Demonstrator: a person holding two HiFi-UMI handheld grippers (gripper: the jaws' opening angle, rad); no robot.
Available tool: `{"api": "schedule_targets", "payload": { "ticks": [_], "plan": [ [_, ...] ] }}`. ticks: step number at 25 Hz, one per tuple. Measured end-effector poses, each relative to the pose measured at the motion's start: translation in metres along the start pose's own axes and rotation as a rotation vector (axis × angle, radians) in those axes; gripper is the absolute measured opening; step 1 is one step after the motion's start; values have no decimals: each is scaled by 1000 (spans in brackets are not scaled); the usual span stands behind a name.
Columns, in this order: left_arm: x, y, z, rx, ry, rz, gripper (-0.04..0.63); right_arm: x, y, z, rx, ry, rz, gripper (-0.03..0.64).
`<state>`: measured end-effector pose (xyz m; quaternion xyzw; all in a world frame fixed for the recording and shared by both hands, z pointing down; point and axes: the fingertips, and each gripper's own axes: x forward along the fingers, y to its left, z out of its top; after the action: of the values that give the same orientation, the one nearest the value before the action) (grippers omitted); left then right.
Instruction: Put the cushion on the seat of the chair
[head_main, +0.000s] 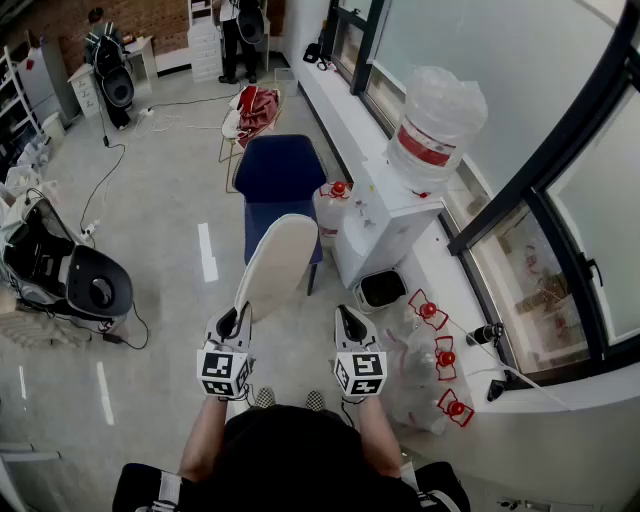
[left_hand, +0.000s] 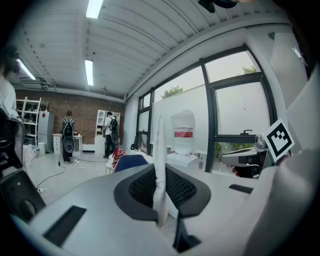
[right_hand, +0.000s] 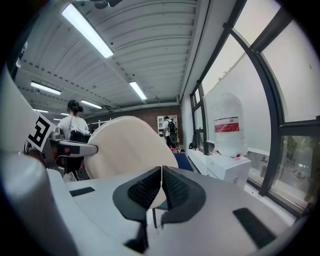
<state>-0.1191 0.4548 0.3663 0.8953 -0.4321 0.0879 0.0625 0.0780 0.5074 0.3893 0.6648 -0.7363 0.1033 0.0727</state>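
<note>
- Cream cushion (head_main: 277, 262) pinched at its edge by left tongs (left_hand: 160, 195), held upright in the air, short of the blue chair (head_main: 281, 172).
- Right tongs (right_hand: 161, 192) closed tight, nothing btw them.
- Step: carrying. Next, prob.: go fwd, tip cushion flat onto chair, then let go.

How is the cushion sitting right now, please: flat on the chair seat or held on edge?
Held on edge: the left tool pinches the cushion by its thin rim, upright, short of the blue chair.
</note>
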Motion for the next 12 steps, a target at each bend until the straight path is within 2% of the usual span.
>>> {"api": "schedule_targets", "payload": {
  "ticks": [7, 12],
  "plan": [
    [-6, 8, -4, -17, -1, -2, 44, 0, 9, -2, 44, -5, 1, 29],
    [-11, 19, -6, -21, 0, -6, 44, 3, 18, -4, 21, 10, -8, 29]
  ]
}}
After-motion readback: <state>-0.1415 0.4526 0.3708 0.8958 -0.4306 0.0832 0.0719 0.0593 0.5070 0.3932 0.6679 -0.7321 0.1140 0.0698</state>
